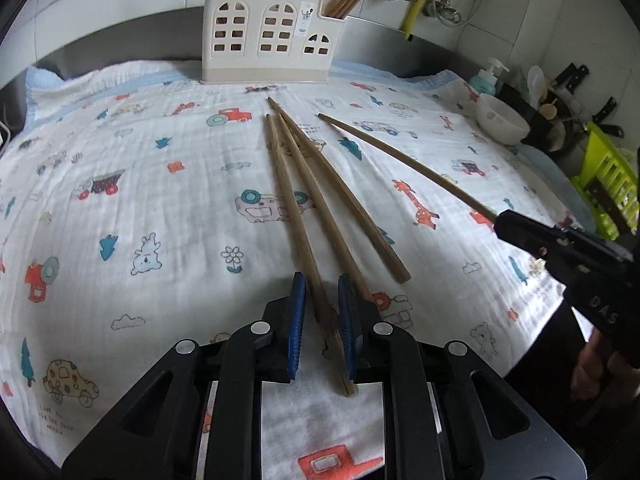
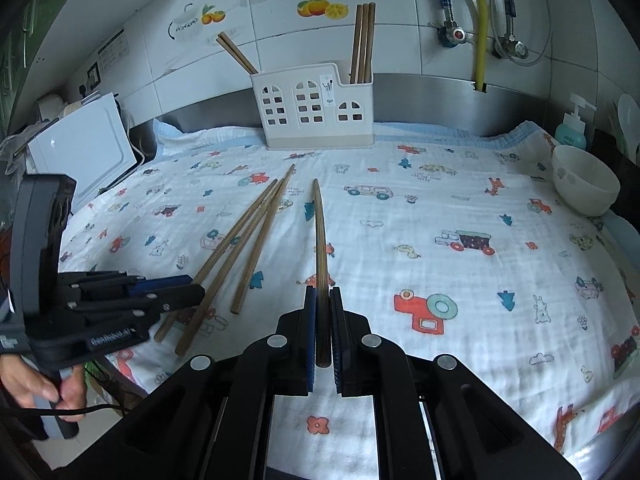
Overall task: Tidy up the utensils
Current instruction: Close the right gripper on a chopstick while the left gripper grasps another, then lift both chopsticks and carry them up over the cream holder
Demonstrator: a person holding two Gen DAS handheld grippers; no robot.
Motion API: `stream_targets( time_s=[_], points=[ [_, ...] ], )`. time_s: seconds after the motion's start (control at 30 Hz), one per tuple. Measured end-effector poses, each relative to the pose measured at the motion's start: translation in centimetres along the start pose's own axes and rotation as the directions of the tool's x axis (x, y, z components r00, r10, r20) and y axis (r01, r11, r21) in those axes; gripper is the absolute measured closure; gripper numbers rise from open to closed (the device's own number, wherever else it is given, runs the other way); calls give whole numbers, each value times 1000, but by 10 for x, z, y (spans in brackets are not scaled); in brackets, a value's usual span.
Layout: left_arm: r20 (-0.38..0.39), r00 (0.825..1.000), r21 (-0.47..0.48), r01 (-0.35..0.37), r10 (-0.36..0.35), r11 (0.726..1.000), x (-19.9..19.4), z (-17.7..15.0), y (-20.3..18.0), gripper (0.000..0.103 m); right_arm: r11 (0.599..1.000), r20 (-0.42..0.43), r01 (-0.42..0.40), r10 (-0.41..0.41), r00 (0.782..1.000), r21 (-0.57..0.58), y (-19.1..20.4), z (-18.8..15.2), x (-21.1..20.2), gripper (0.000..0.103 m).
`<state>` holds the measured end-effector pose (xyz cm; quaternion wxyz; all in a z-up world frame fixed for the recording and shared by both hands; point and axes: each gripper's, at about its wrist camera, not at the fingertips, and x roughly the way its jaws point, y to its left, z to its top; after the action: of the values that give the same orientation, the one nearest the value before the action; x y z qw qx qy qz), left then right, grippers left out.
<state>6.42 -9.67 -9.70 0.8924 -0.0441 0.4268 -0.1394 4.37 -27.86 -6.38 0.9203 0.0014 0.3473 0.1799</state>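
Left gripper (image 1: 322,312) low and level, blue pads parted, a chopstick (image 1: 298,216) lying between them. Right gripper (image 2: 323,330) closed on a second chopstick (image 2: 320,236), pointing forward.

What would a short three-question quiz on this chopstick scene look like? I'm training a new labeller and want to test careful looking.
1. True or false: the right gripper is shut on a single chopstick.
2. How many chopsticks lie in the group on the cloth by the left gripper? A) two B) three C) five
3. Fill in: the white holder with window-shaped holes stands at the ___ edge of the cloth, against the wall.

Key:
1. True.
2. B; the left gripper's blue pads flank the near ends of two of them, with a gap showing.
3. Far.
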Motion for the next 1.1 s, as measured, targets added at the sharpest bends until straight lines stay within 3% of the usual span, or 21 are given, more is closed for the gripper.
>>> stream_targets(
  time_s=[0.23,0.57,0.83,1.1],
  points=[
    [9,1000,-19,9,-9,1000,-2,6,9,94,1000,37,0,0,999,-8,2,14,-13,96],
    [137,990,-2,17,-17,1000,-35,34,34,98,1000,122,-14,17,992,-28,-1,55,-37,96],
    [255,966,29,41,-48,999,-62,69,42,98,998,180,-22,32,983,-55,-4,102,-51,96],
    [265,962,63,54,-69,997,-64,101,50,98,994,218,-24,46,975,-103,-5,166,-57,97]
  ],
)
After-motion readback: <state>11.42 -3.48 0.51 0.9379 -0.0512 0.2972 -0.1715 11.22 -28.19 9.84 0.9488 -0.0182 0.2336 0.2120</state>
